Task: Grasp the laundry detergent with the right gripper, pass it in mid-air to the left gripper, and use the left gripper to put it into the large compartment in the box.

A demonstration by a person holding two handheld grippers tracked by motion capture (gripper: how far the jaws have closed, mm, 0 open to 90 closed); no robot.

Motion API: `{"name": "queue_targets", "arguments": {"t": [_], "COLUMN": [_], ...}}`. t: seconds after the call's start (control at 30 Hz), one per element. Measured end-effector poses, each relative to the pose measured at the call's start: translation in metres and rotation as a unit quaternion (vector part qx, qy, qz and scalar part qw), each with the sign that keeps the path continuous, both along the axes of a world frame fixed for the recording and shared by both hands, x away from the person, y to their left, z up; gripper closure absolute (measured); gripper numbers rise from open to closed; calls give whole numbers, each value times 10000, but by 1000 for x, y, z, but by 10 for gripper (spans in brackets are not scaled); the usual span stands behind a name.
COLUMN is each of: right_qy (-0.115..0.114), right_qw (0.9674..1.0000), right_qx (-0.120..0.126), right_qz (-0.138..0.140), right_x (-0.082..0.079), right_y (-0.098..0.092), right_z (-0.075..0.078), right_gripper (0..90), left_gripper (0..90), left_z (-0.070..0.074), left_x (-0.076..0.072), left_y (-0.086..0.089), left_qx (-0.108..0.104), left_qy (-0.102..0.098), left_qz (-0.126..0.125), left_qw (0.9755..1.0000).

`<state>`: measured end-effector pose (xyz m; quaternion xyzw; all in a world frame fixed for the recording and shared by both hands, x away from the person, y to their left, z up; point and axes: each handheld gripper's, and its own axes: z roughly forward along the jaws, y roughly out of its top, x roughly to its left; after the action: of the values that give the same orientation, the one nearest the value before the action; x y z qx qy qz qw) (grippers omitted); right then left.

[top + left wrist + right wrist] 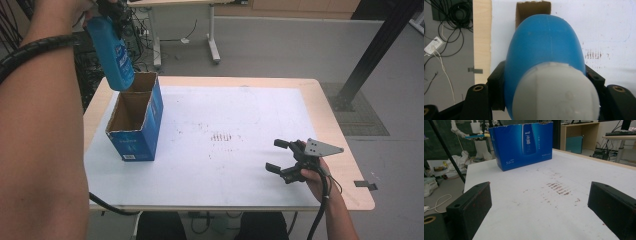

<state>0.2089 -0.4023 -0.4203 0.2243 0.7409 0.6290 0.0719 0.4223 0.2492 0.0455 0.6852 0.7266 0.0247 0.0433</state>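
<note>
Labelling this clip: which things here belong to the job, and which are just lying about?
In the job: blue bottle, left gripper clamped on it, open blue box.
Lying about: right gripper, open and idle; brown stains on the table.

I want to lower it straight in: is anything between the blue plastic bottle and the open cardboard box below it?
Nothing visible: the blue plastic bottle, clamped in the left gripper, hangs over the open blue cardboard box.

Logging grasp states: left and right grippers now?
Left gripper: shut on blue bottle, above the open box.
Right gripper: open, holding nothing.
</note>
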Motion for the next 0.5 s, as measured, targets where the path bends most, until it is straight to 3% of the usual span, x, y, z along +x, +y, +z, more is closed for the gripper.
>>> {"name": "queue_targets", "arguments": {"t": [0.3, 0.5], "right_qy": [-5, 11], "right_qw": [10000, 10000], "right_qx": [-15, 1], "right_qz": [-9, -12], "right_x": [0, -1], "right_y": [0, -1], "right_z": [1, -1], "right_gripper": [44, 44], "left_gripper": [375, 375], "left_z": [-5, -20], "left_x": [2, 7], "left_y": [0, 3], "left_qx": [18, 23], "left_qy": [44, 236], "left_qz": [-19, -3], "left_qw": [10000, 9997]}}
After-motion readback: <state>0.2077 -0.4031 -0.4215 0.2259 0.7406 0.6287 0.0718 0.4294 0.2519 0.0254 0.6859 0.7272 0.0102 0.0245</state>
